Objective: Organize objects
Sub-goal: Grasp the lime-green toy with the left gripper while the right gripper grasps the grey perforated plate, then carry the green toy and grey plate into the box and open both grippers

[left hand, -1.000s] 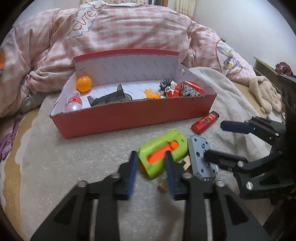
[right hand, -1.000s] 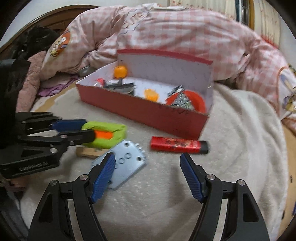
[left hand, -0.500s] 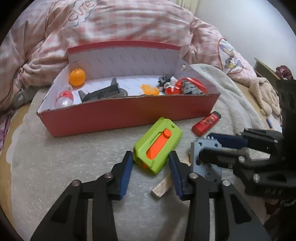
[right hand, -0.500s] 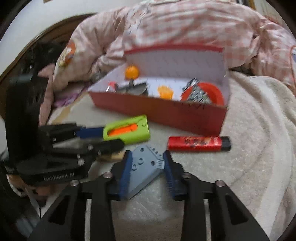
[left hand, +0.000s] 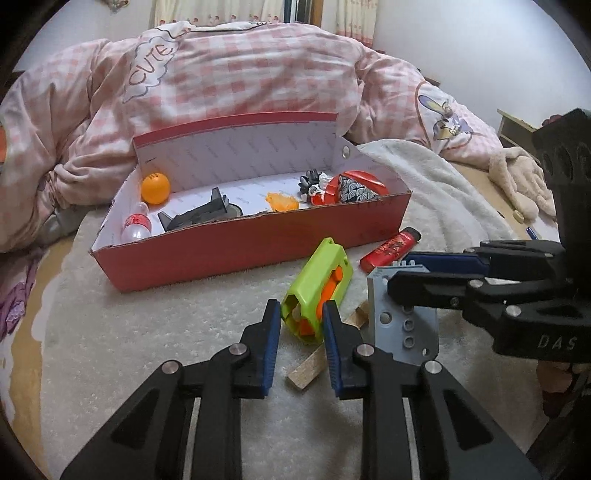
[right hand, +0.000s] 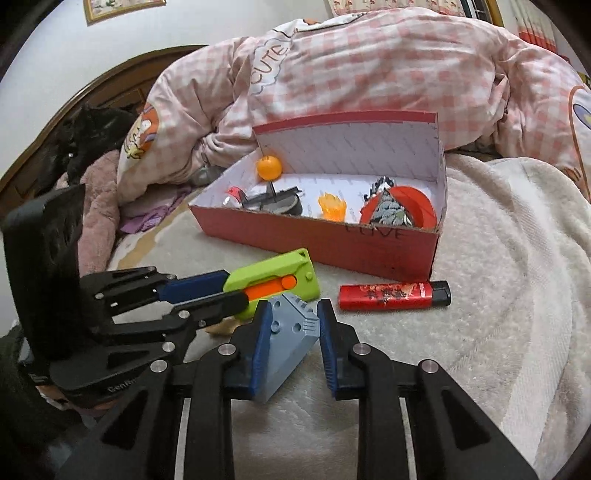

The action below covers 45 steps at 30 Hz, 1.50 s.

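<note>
So the left gripper (left hand: pixel 301 328) is pinching the lime-green plastic utility knife with orange slider (left hand: pixel 317 288), right gripper (right hand: pixel 291 328) clamps the grey-blue perforated plastic block (right hand: pixel 286 339), both on the cream fleece blanket (left hand: pixel 147 332) in front of the red cardboard box (left hand: pixel 240 243).

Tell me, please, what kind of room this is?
Most likely a bedroom: a pink checked duvet is bunched on a bed, a wooden headboard curves behind it, and curtains hang beyond.

Ball (left hand: pixel 155 187) in box (left hand: pixel 236 254); lighter (left hand: pixel 389 250) before it; cutter (left hand: pixel 318 288) left of lighter
</note>
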### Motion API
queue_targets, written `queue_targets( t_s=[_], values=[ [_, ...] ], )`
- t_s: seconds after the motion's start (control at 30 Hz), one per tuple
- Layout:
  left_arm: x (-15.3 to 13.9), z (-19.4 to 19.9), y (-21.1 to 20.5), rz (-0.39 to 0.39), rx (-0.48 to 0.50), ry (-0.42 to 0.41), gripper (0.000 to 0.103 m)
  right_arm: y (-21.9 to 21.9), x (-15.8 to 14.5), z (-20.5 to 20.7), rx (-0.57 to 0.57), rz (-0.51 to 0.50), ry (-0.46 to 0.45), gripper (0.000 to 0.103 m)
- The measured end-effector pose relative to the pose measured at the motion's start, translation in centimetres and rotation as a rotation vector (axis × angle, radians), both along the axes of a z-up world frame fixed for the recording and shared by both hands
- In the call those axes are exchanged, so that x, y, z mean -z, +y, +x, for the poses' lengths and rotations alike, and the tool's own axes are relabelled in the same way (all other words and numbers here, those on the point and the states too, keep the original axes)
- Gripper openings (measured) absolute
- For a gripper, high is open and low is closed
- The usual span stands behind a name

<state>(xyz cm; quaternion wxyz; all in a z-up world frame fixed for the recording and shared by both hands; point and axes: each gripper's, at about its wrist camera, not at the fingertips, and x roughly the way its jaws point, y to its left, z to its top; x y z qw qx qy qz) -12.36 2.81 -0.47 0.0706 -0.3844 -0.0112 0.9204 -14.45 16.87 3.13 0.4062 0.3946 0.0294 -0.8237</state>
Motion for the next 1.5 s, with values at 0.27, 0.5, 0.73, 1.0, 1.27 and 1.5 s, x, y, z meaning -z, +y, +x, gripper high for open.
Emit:
queue_targets(
  t_s=[0.27,0.5,0.73,1.0,1.27,1.5],
  values=[
    [-0.5,0.7,0.5,-0.014,0.012,0.023,0.022,0.0,-0.4,0.0,0.001,0.002,0.011,0.026],
    [-1.1,1.2,0.7,-0.006,0.019,0.042,0.022,0.1,-0.5,0.2,0.006,0.006,0.029,0.026],
    [-2.7,2.0,0.5,0.003,0.022,0.097,0.021,0.5,-1.7,0.1,0.021,-0.017,0.063,0.026],
    [-6.1,3.0,0.3,0.022,0.026,0.211,0.018,1.1,-5.0,0.6,0.057,-0.064,0.183,0.026],
    [-9.6,4.6,0.3,0.021,0.016,0.349,0.018,1.1,-7.8,2.0,0.077,-0.085,0.33,0.026],
    [-9.9,4.6,-0.1,0.029,-0.009,0.356,0.018,1.1,-8.0,2.3,0.077,-0.083,0.341,0.026]
  ],
)
